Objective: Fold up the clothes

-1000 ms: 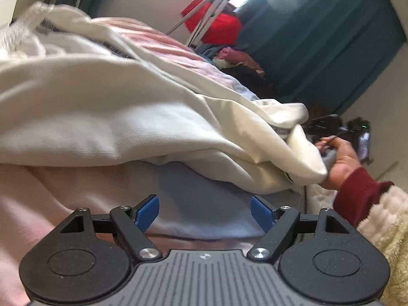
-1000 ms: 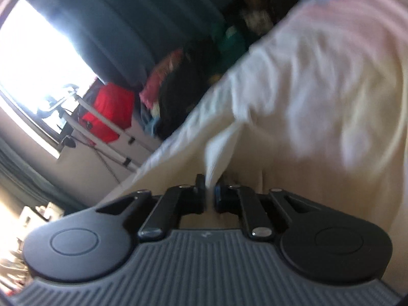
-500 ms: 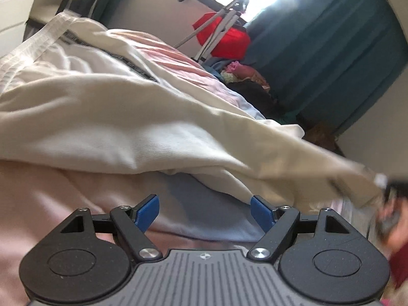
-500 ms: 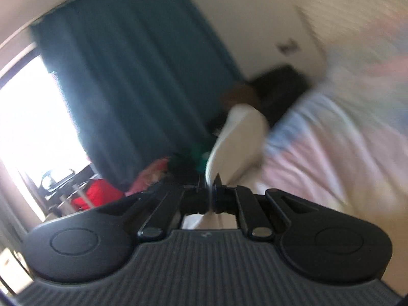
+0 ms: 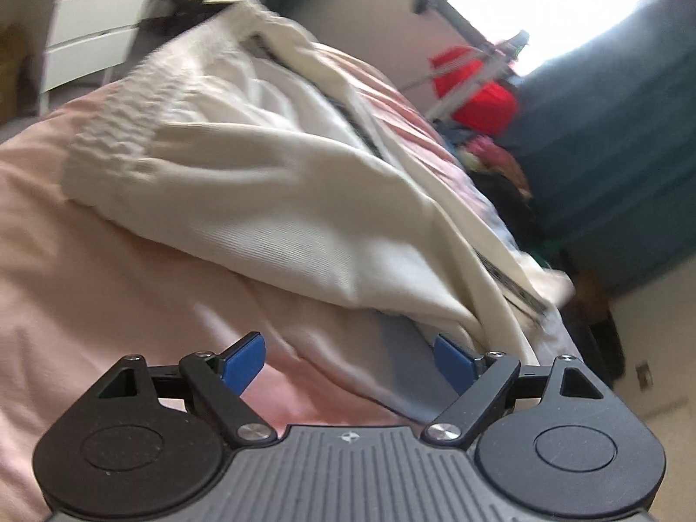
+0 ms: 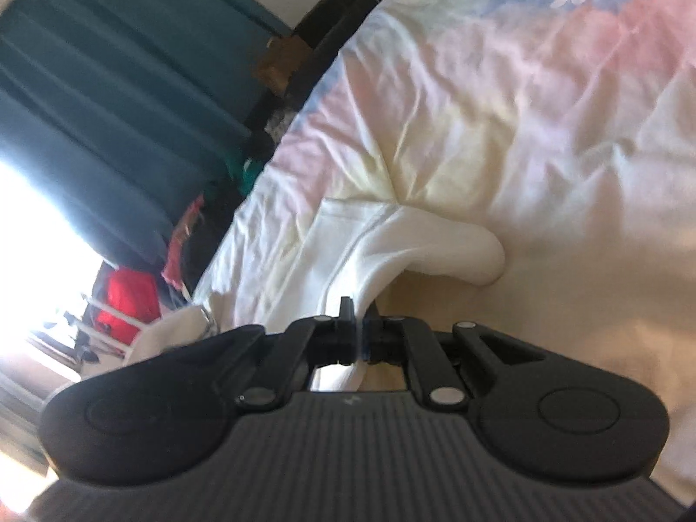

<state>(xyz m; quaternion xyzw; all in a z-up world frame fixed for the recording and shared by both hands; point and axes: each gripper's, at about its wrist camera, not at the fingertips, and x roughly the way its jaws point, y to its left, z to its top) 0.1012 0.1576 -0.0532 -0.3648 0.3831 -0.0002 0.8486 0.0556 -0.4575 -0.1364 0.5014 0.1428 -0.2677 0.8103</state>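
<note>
Since a sec ago the right gripper [image 6: 357, 326] has swung w/ the cloth from beside the curtain side round over the bed; the left view has rolled and shows more of the waistband end. White trousers [image 5: 269, 200] lie crumpled across the pink duvet [image 5: 108, 287], gathered waistband at far left, a dark stripe running along the side seam toward the right edge. In the right view one end of the trousers [image 6: 391, 239] curls over the pastel duvet [image 6: 543, 108]. Right gripper: jaws pressed together, pinching that white fabric. Left gripper [image 5: 348, 359]: blue pads [image 5: 243, 359] spread wide and opening further, nothing btwn them, just over the duvet near the trousers' lower edge. Beyond the bed: teal curtain [image 5: 609, 152], red bag [image 5: 483, 100], white drawers [image 5: 87, 43].
</note>
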